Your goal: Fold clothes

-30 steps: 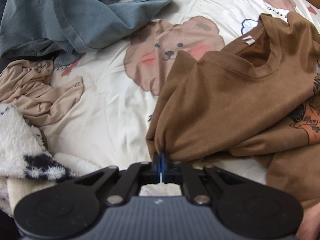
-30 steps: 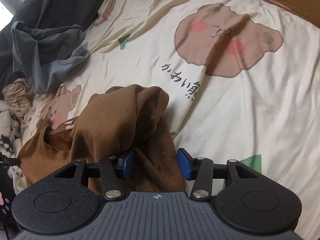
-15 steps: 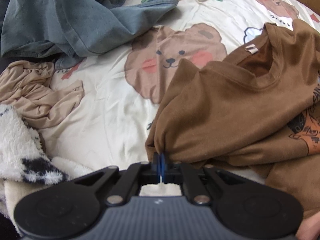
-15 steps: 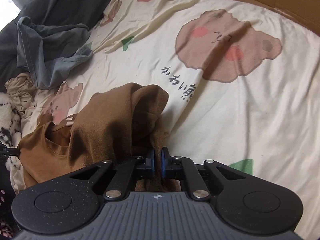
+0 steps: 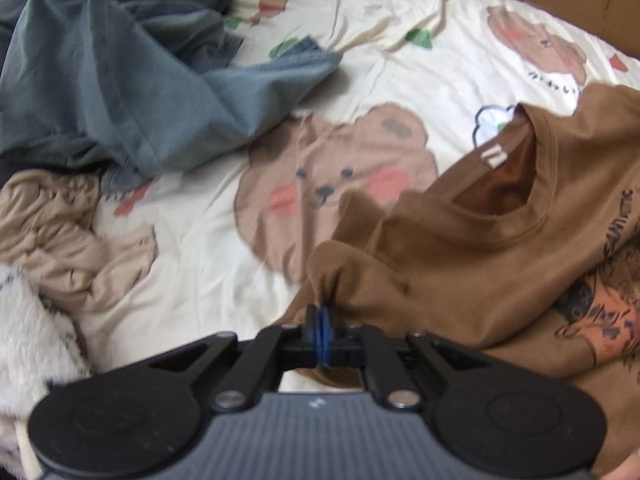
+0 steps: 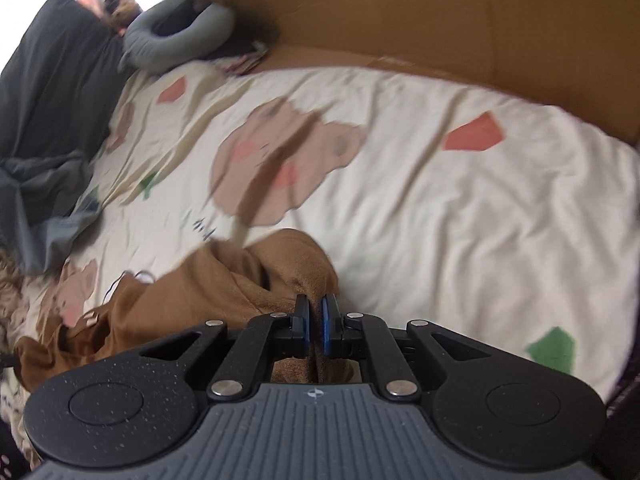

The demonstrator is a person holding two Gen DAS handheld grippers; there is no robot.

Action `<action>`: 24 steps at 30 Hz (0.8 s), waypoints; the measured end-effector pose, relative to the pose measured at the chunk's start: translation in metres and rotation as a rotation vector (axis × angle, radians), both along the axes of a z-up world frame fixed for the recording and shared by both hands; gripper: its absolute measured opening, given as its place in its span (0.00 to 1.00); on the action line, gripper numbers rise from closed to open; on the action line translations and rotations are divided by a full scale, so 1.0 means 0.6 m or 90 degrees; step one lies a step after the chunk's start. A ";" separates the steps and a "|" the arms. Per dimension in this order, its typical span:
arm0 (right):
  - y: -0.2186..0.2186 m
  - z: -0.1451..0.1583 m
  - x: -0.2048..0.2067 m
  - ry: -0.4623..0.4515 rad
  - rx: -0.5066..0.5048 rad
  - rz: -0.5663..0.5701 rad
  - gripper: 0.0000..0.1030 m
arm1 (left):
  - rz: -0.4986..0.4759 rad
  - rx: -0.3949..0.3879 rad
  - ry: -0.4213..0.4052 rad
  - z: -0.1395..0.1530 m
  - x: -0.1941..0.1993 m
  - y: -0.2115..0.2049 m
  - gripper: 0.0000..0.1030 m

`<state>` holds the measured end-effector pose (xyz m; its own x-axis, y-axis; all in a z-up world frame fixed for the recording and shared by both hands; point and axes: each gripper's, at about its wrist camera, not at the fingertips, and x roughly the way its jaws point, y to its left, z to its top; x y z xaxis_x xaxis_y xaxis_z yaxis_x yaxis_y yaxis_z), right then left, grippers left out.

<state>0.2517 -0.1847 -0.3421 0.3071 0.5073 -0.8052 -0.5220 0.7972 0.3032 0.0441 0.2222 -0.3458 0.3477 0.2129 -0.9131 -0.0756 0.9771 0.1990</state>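
Note:
A brown T-shirt (image 5: 472, 248) with a printed front lies bunched on the cream bear-print bedsheet (image 5: 208, 264). Its neck opening faces up at the right of the left wrist view. My left gripper (image 5: 321, 314) is shut on a fold of the shirt's edge. My right gripper (image 6: 315, 312) is shut on another bunch of the same brown T-shirt (image 6: 224, 296), with cloth squeezed between the blue pads. The shirt trails from it to the lower left.
A blue-grey garment (image 5: 120, 80) lies at the upper left, a beige garment (image 5: 60, 240) and a white fluffy blanket (image 5: 28, 344) at the left. A cardboard wall (image 6: 440, 32) borders the bed's far side. A dark pillow (image 6: 52, 92) and grey neck pillow (image 6: 180, 36) lie at the back left.
My right gripper closed on the brown shirt and has lifted and swung, showing more of the far bed and cardboard. My left gripper stays shut on the shirt and has risen a little.

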 end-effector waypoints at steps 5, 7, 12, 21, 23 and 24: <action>-0.041 0.041 0.008 -0.041 0.001 -0.042 0.04 | -0.031 -0.003 -0.048 0.027 0.037 -0.016 0.01; -0.052 0.057 0.009 -0.059 0.000 -0.055 0.04 | -0.045 -0.005 -0.066 0.037 0.053 -0.024 0.01; -0.092 0.078 0.010 -0.079 -0.013 -0.097 0.04 | -0.071 -0.010 -0.108 0.060 0.092 -0.044 0.01; -0.164 0.113 0.012 -0.113 -0.037 -0.173 0.01 | -0.093 -0.022 -0.142 0.055 0.143 -0.068 0.01; -0.173 0.091 0.003 -0.094 -0.055 -0.176 0.01 | -0.096 -0.027 -0.129 0.042 0.144 -0.070 0.01; -0.177 0.080 -0.002 -0.086 -0.065 -0.177 0.01 | -0.097 -0.030 -0.122 0.036 0.144 -0.071 0.01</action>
